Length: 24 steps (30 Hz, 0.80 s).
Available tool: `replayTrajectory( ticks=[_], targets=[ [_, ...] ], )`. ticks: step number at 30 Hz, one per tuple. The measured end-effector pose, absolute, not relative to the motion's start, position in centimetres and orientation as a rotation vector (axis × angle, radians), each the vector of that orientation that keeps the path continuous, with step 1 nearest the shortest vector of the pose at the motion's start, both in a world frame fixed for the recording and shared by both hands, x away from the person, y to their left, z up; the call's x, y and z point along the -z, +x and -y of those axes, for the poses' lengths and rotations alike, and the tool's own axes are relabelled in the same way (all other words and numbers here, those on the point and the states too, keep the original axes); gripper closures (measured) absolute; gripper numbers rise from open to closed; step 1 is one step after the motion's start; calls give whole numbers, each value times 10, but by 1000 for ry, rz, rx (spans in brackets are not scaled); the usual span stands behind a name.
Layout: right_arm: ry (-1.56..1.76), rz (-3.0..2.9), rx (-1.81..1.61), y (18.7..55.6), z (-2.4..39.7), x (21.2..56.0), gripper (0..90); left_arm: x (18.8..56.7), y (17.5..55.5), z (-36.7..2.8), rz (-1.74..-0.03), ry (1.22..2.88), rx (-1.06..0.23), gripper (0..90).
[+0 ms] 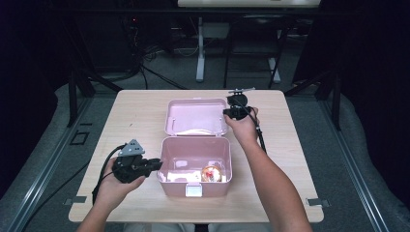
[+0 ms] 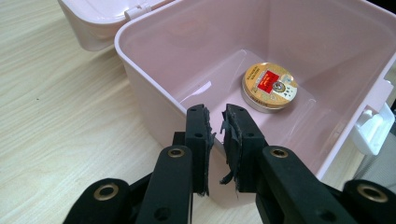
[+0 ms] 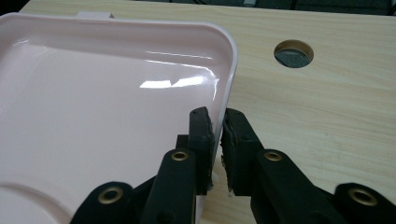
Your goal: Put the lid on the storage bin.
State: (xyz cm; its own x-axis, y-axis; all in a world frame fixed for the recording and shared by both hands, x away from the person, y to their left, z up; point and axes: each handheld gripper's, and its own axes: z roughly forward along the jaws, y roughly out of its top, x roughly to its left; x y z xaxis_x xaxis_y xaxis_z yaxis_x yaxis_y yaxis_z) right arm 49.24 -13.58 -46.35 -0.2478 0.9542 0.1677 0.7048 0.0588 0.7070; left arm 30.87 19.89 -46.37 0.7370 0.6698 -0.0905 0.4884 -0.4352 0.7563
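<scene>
A person is sitting at a wooden table (image 1: 135,116) with a pink box (image 1: 195,166) in front of them, and its lid (image 1: 196,117) is lying open and flat behind it. The left gripper (image 1: 155,165) is pinching the box's left wall with its jaws squeezed narrow on the thin plastic, and a round gold tin (image 2: 270,87) is lying flat on the floor of the box. The right gripper (image 1: 227,112) is pinching the right edge of the lid, its jaws almost together on the rim.
</scene>
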Motion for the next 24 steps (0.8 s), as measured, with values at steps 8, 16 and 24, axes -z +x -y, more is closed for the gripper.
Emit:
replayTrajectory(
  ticks=[8,16,24],
  targets=[
    [1629,-1989,-1024,487,137,455,830,464,309,-199,-873,2117,-283,797],
    [1591,-1959,-1051,479,138,445,843,464,308,-198,-874,2116,-288,797],
    [1563,-1941,-1072,472,138,436,853,464,308,-198,-873,2114,-290,797]
  ],
)
